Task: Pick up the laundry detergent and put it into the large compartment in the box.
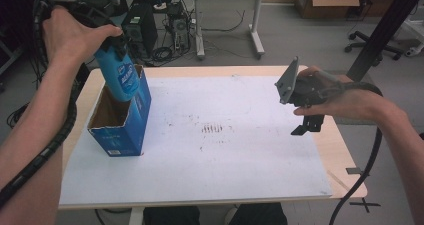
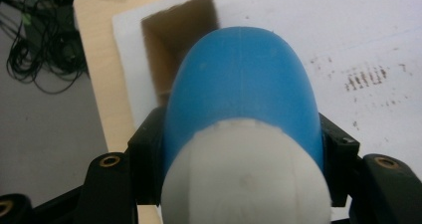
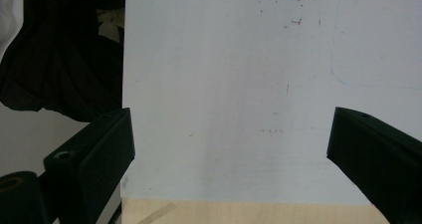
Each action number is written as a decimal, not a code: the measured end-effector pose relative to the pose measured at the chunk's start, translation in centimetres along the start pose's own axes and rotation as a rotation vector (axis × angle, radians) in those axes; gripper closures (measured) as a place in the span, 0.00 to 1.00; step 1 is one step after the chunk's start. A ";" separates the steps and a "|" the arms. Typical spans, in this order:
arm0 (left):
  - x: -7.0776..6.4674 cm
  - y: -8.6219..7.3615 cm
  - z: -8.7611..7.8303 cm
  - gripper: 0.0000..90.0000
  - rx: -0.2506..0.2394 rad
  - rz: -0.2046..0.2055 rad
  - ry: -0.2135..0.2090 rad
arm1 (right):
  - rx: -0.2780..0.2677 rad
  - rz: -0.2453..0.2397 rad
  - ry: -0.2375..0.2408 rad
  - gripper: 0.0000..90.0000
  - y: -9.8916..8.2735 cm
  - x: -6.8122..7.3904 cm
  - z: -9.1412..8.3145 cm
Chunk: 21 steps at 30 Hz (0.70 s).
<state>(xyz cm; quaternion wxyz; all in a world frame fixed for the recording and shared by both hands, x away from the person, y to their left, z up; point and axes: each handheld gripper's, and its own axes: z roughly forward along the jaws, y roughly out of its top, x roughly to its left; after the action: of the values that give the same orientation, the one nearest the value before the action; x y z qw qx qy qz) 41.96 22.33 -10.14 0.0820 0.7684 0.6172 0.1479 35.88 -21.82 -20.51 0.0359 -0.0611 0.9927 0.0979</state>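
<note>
left gripper (image 1: 114, 44) upper left: clamped on blue bottle (image 1: 120, 77), lower end inside open blue carton (image 1: 131, 127) | right gripper (image 1: 307, 127) right of centre: jaws wide apart, empty, above white sheet (image 1: 225, 160)

Left gripper (image 1: 116, 44) clamped on a blue bottle (image 1: 119, 77), lower end inside an open blue box (image 1: 122, 120) on the surface (image 1: 225, 155). Right gripper (image 1: 307, 127) held above the right edge, nothing between its jaws.

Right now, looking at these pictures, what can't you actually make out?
- Blue bottle: its lower end dips into the open blue box in the high view, so the box wall hides it.
- Bottle label: too small and blurred to read there.
- Box bottom: the bottle blocks it in the left gripper view.
- Left gripper: the person's hand covers it in the high view.
- Right gripper: the jaw tips run off the frame's bottom edge.
</note>
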 end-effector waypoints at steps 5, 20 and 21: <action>1.1 -1.3 1.9 0.42 0.012 -0.050 0.014 | 0.002 -0.006 0.004 0.05 0.5 -0.2 0.2; 2.1 -3.7 7.1 0.42 0.036 -0.105 0.017 | 0.009 -0.014 0.012 0.05 0.8 -0.2 0.9; 2.1 -3.8 7.4 0.42 0.034 -0.113 0.016 | 0.009 -0.015 0.014 0.05 0.8 -0.2 0.9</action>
<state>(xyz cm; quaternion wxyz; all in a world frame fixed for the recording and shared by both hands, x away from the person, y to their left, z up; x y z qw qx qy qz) 41.30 25.66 -18.03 0.0725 0.7323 0.6628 0.1386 36.00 -20.85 -21.27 0.0302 -0.0690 0.9928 0.0926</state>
